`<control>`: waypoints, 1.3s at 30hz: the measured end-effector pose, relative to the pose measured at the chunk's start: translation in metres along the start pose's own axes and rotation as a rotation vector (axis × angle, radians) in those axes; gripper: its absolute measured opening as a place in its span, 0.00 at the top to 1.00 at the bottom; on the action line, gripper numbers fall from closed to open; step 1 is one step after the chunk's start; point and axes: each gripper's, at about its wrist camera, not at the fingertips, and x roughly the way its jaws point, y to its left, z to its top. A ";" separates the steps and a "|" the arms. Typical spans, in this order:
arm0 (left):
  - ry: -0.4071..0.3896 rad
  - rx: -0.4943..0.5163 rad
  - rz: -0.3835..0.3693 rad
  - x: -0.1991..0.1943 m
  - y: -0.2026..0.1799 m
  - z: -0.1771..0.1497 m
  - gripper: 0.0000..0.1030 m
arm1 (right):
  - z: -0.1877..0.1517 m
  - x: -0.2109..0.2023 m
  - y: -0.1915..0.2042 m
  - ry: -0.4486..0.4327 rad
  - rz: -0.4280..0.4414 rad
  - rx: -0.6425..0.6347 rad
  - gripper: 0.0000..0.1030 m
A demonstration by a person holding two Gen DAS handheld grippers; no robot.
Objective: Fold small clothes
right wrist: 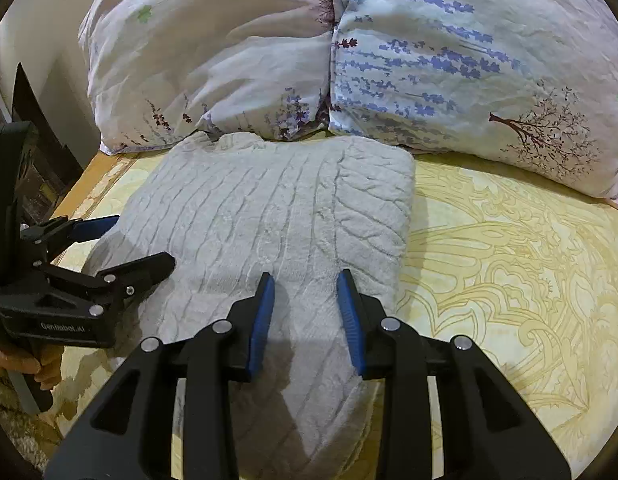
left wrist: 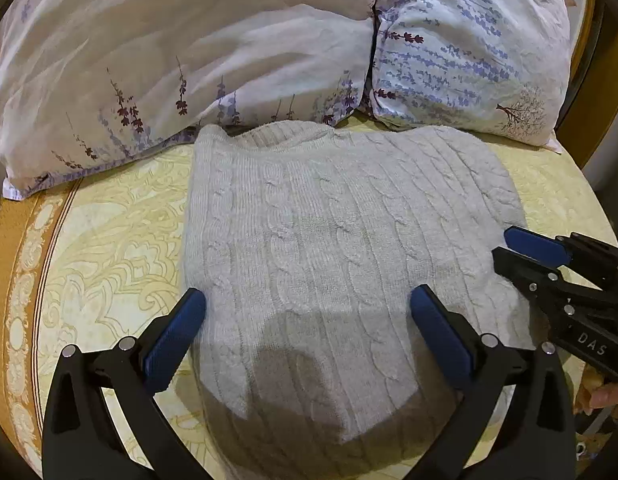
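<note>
A pale grey cable-knit sweater point(left wrist: 341, 240) lies folded on the yellow patterned bed sheet point(left wrist: 109, 240), its collar toward the pillows. My left gripper point(left wrist: 309, 300) is wide open and hovers over the sweater's near part, holding nothing. My right gripper point(right wrist: 305, 284) is partly open over the sweater point(right wrist: 269, 216) near its right edge, holding nothing. The right gripper also shows at the right of the left wrist view point(left wrist: 509, 248). The left gripper shows at the left of the right wrist view point(right wrist: 141, 240).
Two floral pillows point(left wrist: 189, 52) point(left wrist: 469, 48) lie just behind the sweater. The sheet point(right wrist: 509, 260) spreads to the right. The bed's left edge point(right wrist: 81, 184) drops to dark furniture. A hand point(right wrist: 25, 364) grips the left handle.
</note>
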 end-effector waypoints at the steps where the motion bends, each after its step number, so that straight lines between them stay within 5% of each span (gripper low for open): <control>1: -0.006 0.000 0.002 -0.002 0.000 0.000 0.01 | 0.001 -0.005 0.000 -0.004 -0.001 0.022 0.68; 3: -0.024 -0.016 0.008 -0.014 0.002 -0.002 0.01 | -0.001 -0.018 0.001 -0.027 -0.008 0.064 0.63; 5: -0.055 -0.066 -0.006 -0.030 0.010 -0.011 0.01 | -0.010 -0.037 0.004 -0.078 -0.055 0.086 0.24; 6: -0.063 -0.084 -0.007 -0.035 0.015 -0.015 0.01 | -0.015 -0.044 0.005 -0.096 -0.077 0.088 0.20; 17: 0.016 -0.157 0.080 -0.058 0.046 -0.105 0.01 | -0.094 -0.058 0.023 0.003 -0.139 0.158 0.19; 27: 0.068 -0.083 0.126 -0.042 0.026 -0.118 0.01 | -0.108 -0.033 0.051 0.089 -0.264 0.061 0.02; 39: 0.049 -0.105 0.121 -0.043 0.027 -0.121 0.01 | -0.109 -0.032 0.052 0.081 -0.279 0.076 0.02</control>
